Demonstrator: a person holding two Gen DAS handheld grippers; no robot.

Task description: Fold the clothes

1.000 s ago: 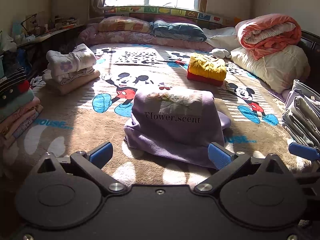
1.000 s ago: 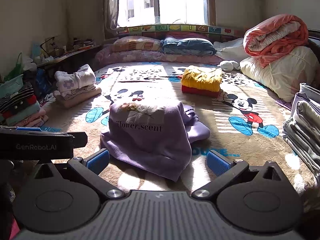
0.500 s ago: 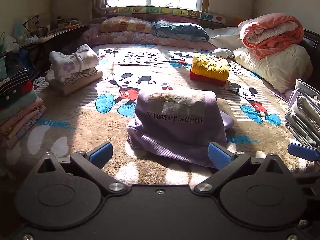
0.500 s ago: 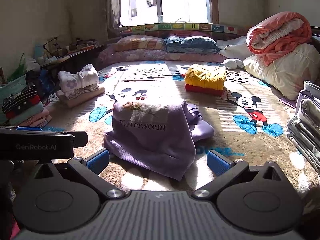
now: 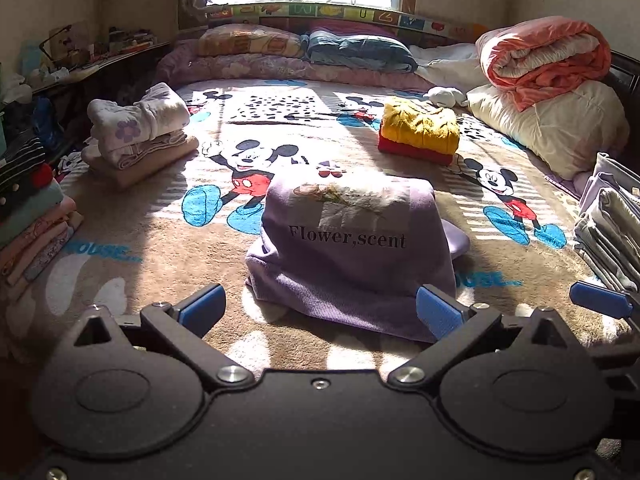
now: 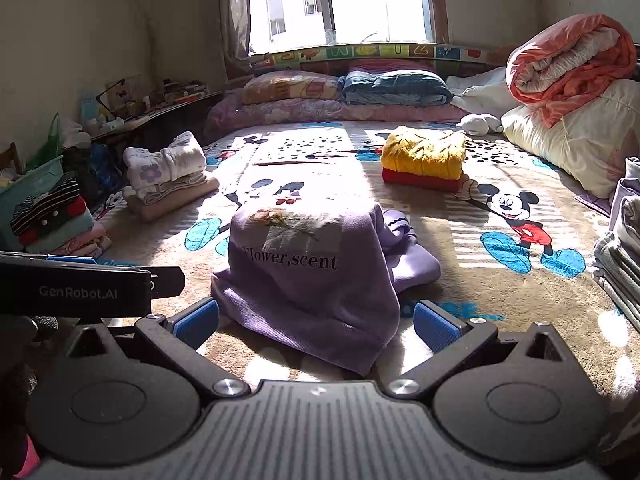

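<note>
Fleecy cartoon-print bed blanket (image 5: 132,236) is spread wide. Folded ribbed lilac printed sweatshirt (image 5: 352,256) is humped there; left gripper (image 5: 320,308) and right gripper (image 6: 316,322) are held agape, empty.

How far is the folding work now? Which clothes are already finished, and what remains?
Done: folded piles lie on the bed, a yellow-and-red stack, a white-and-beige pile, a striped-and-pink stack and grey items.

In hand: nothing. The left gripper and right gripper are open, short of the purple sweatshirt.

Left: the sweatshirt is only partly folded; a sleeve bunches beside it.
</note>
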